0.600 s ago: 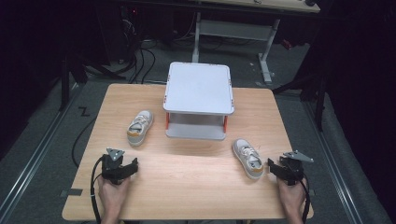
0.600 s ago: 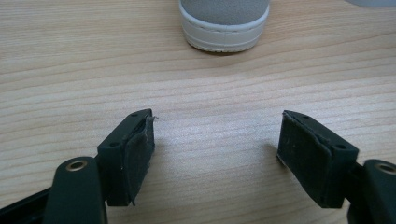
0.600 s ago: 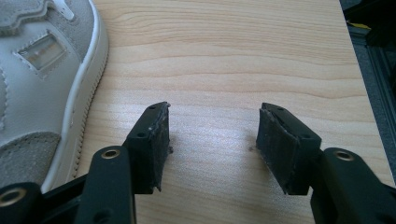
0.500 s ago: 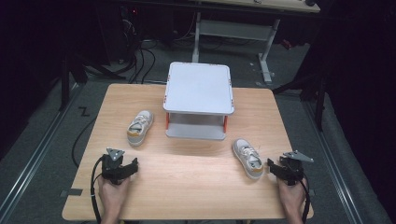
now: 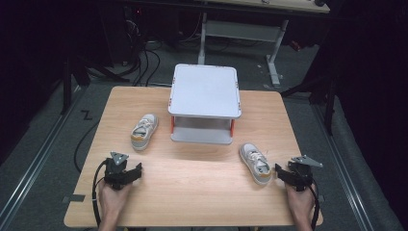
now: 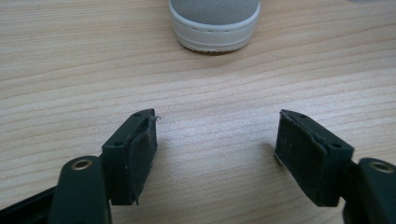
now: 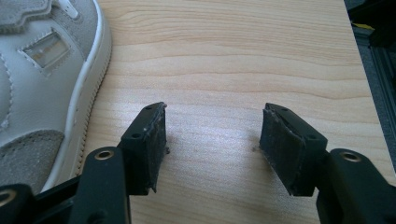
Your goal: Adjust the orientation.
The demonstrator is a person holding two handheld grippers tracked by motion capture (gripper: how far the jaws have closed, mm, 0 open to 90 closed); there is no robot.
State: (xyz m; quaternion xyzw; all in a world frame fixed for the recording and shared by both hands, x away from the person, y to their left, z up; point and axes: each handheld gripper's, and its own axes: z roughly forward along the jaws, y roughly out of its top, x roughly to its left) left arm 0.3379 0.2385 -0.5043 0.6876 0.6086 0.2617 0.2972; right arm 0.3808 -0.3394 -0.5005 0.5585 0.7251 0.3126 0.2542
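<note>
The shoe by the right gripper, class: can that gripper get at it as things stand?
Probably yes. The right gripper rests open beside the shoe, with bare table around and nothing between them.

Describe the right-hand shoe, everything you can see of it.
The right shoe is a small white sneaker with grey suede-like panels at toe and heel, white laces and a white sole. It lies upright on its sole on the table, just right of the shelf's front corner, apart from it. The right gripper, open, sits close beside it; contact can't be judged.
</note>
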